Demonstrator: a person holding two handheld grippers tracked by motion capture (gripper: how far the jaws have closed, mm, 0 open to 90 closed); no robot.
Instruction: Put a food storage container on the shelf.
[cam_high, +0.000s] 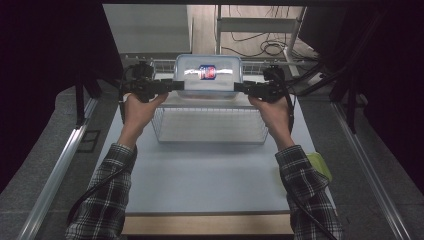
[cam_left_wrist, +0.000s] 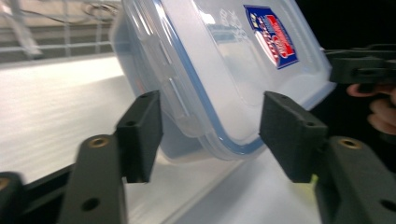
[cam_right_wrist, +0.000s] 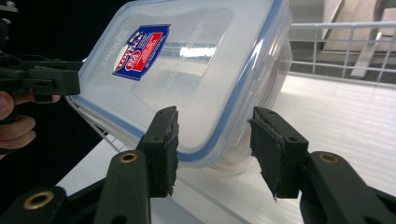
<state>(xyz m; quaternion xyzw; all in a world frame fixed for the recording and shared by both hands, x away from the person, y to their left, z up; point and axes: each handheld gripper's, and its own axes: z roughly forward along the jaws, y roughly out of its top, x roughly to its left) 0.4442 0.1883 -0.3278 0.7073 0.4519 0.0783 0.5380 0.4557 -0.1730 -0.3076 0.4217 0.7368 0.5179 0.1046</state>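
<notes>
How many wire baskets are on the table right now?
2. One wire basket sits mid-table, nearer the person, under the plastic box; a second basket shows behind the box along the table's far edge, partly hidden.

Both forearms in plaid sleeves come up from the bottom corners of the high view. The left hand (cam_high: 137, 110) holds the black two-jaw left gripper (cam_high: 176, 85) pointing inward, jaws apart; right hand (cam_high: 272, 112), right gripper (cam_high: 239, 88) mirror it.

Label unreadable, contents veiled

The print on the container's label (cam_high: 207, 72) is too small to be read; its inside is obscured by the frosted lid (cam_right_wrist: 196, 60), and its far corner is cropped.
</notes>
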